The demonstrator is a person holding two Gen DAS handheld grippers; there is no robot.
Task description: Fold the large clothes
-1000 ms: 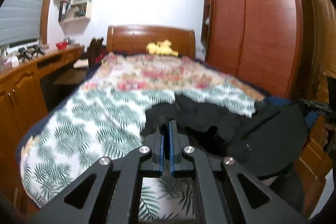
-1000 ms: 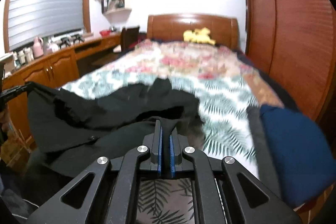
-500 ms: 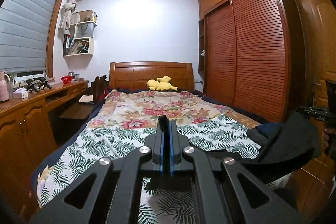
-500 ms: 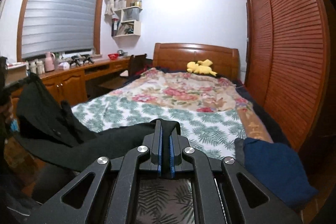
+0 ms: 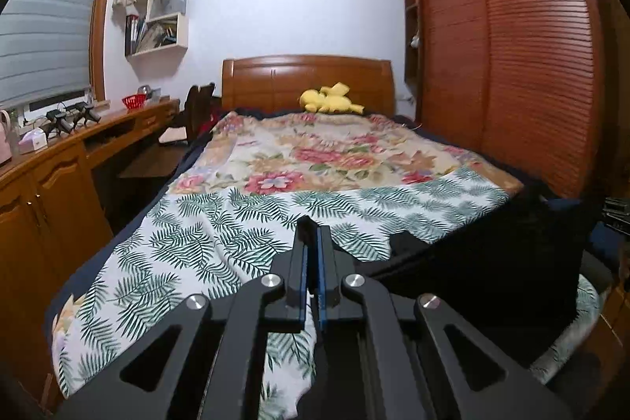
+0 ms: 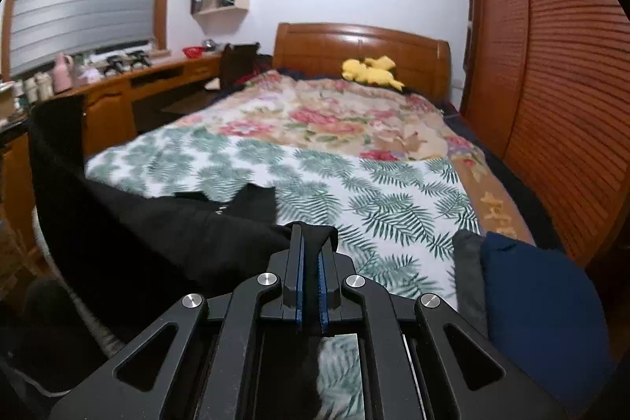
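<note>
Over the bed (image 6: 393, 184), black garment (image 6: 157, 243) between both tools (each clamped).

The black garment (image 6: 149, 235) is off the bed (image 5: 189, 247) now — a second ago it lay bunched in a heap across the palm-print cover, and now it hangs stretched in a taut band over the foot of the bed. Both views have swung up and then partly back down: the ceiling that filled the top half a second ago is gone. In the left view, the cloth (image 5: 492, 262) now stands as a dark wall at the right.
</note>
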